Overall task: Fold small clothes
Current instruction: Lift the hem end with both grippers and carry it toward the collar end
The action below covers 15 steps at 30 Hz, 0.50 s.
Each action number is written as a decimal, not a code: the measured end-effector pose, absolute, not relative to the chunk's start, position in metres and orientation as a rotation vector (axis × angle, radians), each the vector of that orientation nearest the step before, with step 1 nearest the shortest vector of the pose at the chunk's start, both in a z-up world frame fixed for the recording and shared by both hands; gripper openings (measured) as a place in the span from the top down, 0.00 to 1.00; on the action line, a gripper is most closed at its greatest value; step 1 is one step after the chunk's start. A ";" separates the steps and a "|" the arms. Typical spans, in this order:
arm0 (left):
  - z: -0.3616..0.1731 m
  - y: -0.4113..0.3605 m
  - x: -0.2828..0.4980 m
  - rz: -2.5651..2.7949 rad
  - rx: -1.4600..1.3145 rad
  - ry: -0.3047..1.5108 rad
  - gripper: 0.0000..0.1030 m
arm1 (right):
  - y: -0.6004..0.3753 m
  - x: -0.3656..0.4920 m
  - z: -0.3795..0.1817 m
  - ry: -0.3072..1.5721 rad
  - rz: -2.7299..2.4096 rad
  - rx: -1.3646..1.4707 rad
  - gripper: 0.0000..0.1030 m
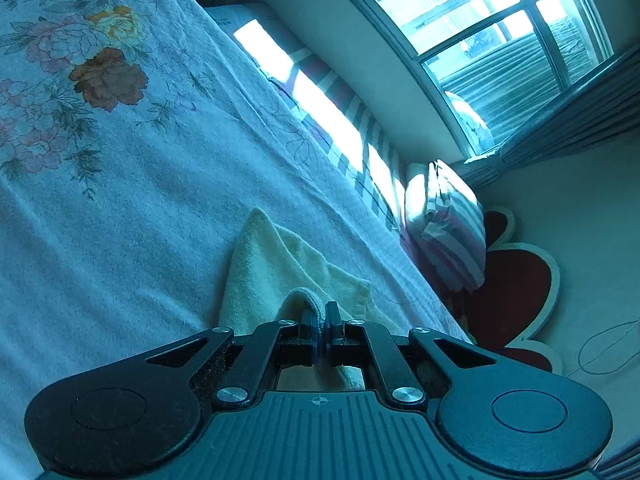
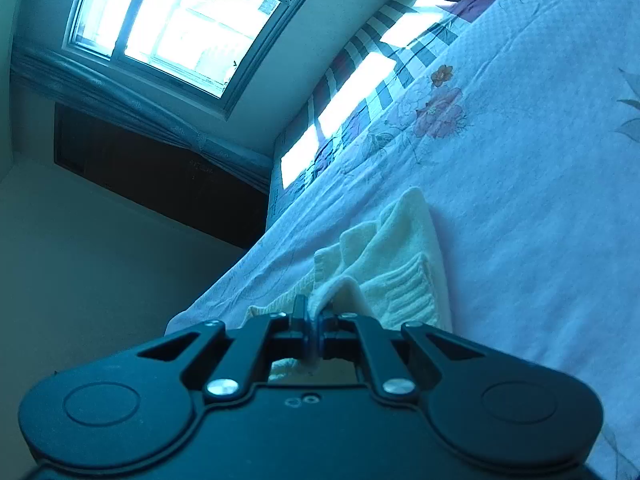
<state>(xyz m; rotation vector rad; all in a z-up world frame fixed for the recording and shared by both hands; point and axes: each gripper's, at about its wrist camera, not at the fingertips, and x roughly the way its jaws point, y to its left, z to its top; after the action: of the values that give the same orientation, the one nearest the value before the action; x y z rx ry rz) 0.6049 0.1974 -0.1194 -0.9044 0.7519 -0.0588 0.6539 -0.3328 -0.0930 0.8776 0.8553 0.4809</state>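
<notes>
A: Where is the garment?

B: The cream knit garment (image 1: 280, 264) lies on the bed (image 1: 120, 220), near the bed's edge, on a pale sheet printed with flowers. In the right wrist view the same garment (image 2: 392, 256) shows a ribbed cuff or hem close to the gripper, with folds bunched behind it.

A: What is the left gripper doing?

B: The left gripper (image 1: 321, 320) has its 2 fingers drawn together on a rolled edge of the knit. The fabric loops up between the pads and drapes away onto the sheet.

A: And the right one?

B: The right gripper (image 2: 314, 316) is likewise pinched narrow on a fold of the same garment, with cloth rising between its fingers and more showing beneath the jaws.

A: Is the garment lifted?

B: Only the pinched parts rise; the rest seems to rest on the bed, though how much is clear of it I cannot tell.

A: What else is around?

B: A striped pillow (image 1: 448, 232) stands at the side of the bed, beside a red heart-shaped headboard (image 1: 516, 292). A window (image 2: 176, 20) throws bright patches on a striped cover (image 2: 360, 80) along the far side of the bed. A curtain (image 1: 572, 120) hangs gathered below the window frame.
</notes>
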 end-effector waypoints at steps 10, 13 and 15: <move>-0.137 0.192 0.659 -0.040 -0.925 0.773 0.97 | -0.340 0.698 -0.125 0.899 0.492 0.997 0.89; -0.143 0.200 0.664 -0.014 -0.969 0.742 0.97 | -0.350 0.703 -0.132 0.888 0.445 1.031 0.73; -0.143 0.204 0.665 -0.007 -0.966 0.709 0.96 | -0.362 0.706 -0.133 0.842 0.431 1.058 0.74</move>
<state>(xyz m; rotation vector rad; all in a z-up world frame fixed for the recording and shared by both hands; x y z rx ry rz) 0.6651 0.2042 -0.1427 -0.9660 0.7093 -0.0067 0.7059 -0.3616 -0.1327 1.0583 0.8424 0.4308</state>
